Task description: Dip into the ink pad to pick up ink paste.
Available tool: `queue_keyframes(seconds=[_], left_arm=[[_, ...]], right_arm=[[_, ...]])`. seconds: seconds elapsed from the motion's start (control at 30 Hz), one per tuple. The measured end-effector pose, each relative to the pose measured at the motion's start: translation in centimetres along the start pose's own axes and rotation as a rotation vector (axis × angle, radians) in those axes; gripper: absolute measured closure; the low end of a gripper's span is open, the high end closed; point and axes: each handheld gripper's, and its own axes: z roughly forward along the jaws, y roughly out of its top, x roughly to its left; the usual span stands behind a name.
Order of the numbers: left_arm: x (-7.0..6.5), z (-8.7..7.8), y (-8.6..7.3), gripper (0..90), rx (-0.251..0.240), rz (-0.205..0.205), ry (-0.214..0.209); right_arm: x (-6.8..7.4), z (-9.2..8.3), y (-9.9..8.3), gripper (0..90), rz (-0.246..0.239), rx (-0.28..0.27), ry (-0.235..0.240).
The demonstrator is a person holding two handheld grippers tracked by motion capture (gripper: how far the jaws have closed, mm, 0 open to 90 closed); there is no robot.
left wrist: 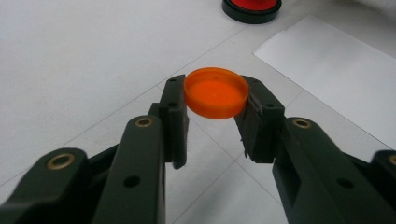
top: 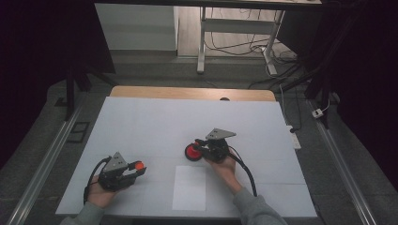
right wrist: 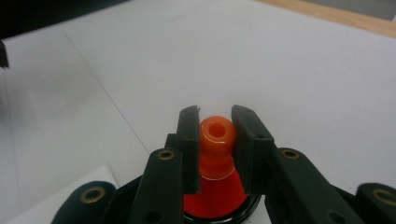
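My left gripper (left wrist: 215, 100) is shut on a round orange cap (left wrist: 215, 93), held level a little above the white table sheet; in the high view the cap (top: 138, 165) sits at the tip of the left gripper (top: 136, 168) at the table's front left. My right gripper (right wrist: 215, 135) is shut on the orange knob (right wrist: 216, 135) of a red stamp with a black base rim (right wrist: 215, 205). In the high view that stamp (top: 192, 152) stands on the sheet near the middle, with the right gripper (top: 201, 146) reaching it from the right.
A white sheet (top: 155, 126) covers the wooden table (top: 141, 91). A smaller white paper (top: 189, 187) lies near the front edge between the two hands. The red stamp's base (left wrist: 251, 8) shows at the top of the left gripper view. Desk legs and cables stand beyond the far edge.
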Motion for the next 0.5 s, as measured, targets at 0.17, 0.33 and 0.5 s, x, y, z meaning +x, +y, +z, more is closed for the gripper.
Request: queue_keyframes(seconds=[0.17, 0.33, 0.5], left_arm=[[-0.03, -0.04, 0.03, 64.7, -0.001, 0.002, -0.001], [0.0, -0.02, 0.03, 64.7, 0.0, 0.001, 0.0], [0.03, -0.12, 0.01, 64.7, -0.001, 0.0, 0.003]], right_arm=[[-0.12, -0.68, 0.46, 72.6, 0.012, -0.033, 0.007], [0.0, -0.63, 0.52, 72.6, 0.008, -0.021, 0.009], [0.06, -0.34, 0.42, 72.6, -0.009, 0.006, 0.004]])
